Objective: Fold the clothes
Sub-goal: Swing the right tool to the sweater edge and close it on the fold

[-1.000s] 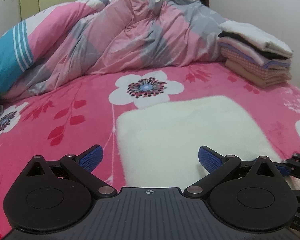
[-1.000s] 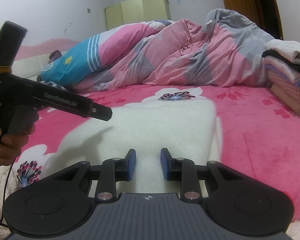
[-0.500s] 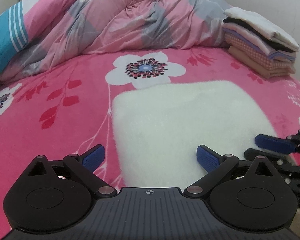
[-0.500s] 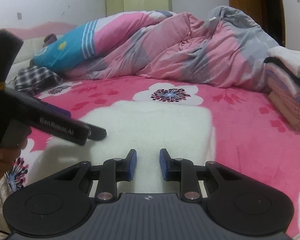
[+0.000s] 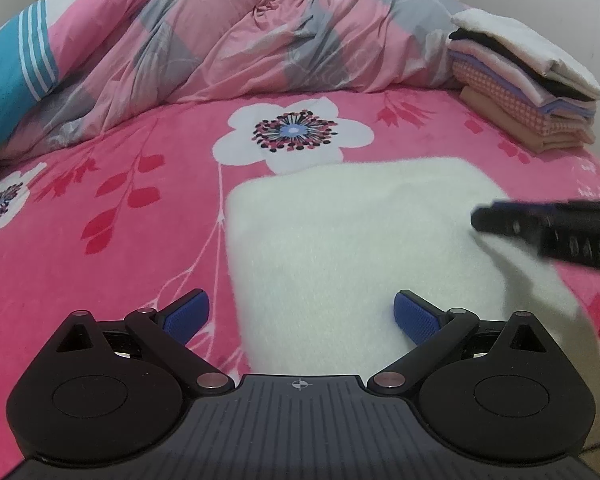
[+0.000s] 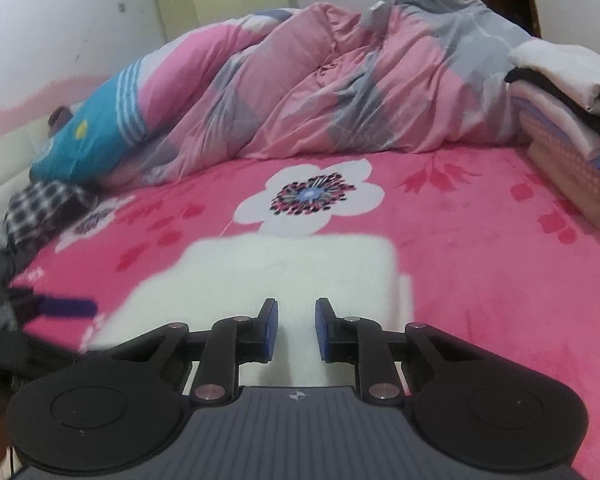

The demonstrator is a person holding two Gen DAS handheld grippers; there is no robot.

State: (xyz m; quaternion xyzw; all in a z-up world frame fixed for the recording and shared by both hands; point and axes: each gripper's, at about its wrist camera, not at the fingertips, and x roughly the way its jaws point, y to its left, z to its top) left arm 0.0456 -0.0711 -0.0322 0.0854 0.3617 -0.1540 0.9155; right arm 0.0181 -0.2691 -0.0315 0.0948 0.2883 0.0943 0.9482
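**Both grippers over the folded white fleece, nothing gripped**

Since the frame a second back, both wrist views have tipped downward: less wall, more of the pink floral bedspread [image 5: 100, 184], and my right gripper [image 5: 500, 222] now reaches in over the white fleece garment [image 5: 360, 240] where before only its tip showed at the frame edge.

White fleece garment: lies flat on the bedspread as a rounded rectangle, just on the near side of the big white printed flower [image 5: 296, 136]. Taking the garment as reference from here on.

Left gripper [image 5: 302, 316]: jaws spread wide, empty. It straddles the garment's near left edge, with one blue pad over bare bedspread and the other over fleece. I cannot tell whether the pads touch the cloth.

Right gripper, own view [image 6: 296, 328]: jaws narrowly parted, a clear gap between the pads, nothing between them. Sits over the garment's near edge. In this view the left gripper [image 6: 66, 306] is a dark blur beside the garment's left side; detail unreadable.

Beyond the garment: crumpled pink-and-grey duvet [image 5: 240, 40]. Far right of it: stack of folded clothes [image 5: 528, 80], well apart from the garment. Far left: a checked cloth [image 6: 44, 208], probably a shirt.
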